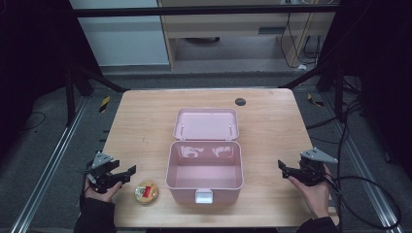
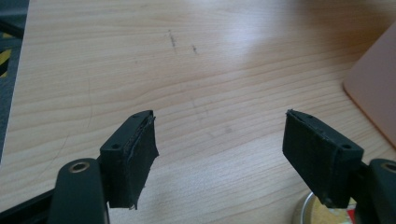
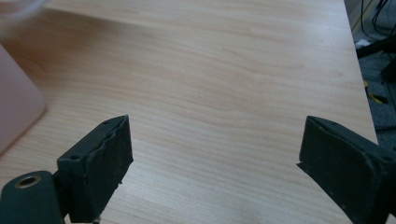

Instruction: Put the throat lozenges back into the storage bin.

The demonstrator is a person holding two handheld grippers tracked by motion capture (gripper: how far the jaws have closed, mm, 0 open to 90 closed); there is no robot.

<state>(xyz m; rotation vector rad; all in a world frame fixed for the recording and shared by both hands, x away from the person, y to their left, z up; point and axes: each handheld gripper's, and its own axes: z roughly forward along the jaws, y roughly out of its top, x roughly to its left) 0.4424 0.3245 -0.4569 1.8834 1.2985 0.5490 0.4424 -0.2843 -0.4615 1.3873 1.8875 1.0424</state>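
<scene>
A pink plastic box (image 1: 204,167) stands open in the middle of the wooden table, its lid (image 1: 206,124) folded back flat behind it and its white latch (image 1: 203,196) facing me. A small round tin (image 1: 145,192) with yellow and red contents lies left of the box, near the front edge. My left gripper (image 1: 130,172) hovers just left of the tin, jaws apart with nothing between them (image 2: 219,135); the tin's rim (image 2: 308,210) peeks beside its right jaw. My right gripper (image 1: 282,168) is held right of the box, open and empty (image 3: 215,140).
The box's pink wall (image 2: 373,88) shows at the right of the left gripper view, and its corner (image 3: 14,102) at the left of the right gripper view. A dark round grommet (image 1: 240,102) sits at the table's far edge. Cables trail off the right side.
</scene>
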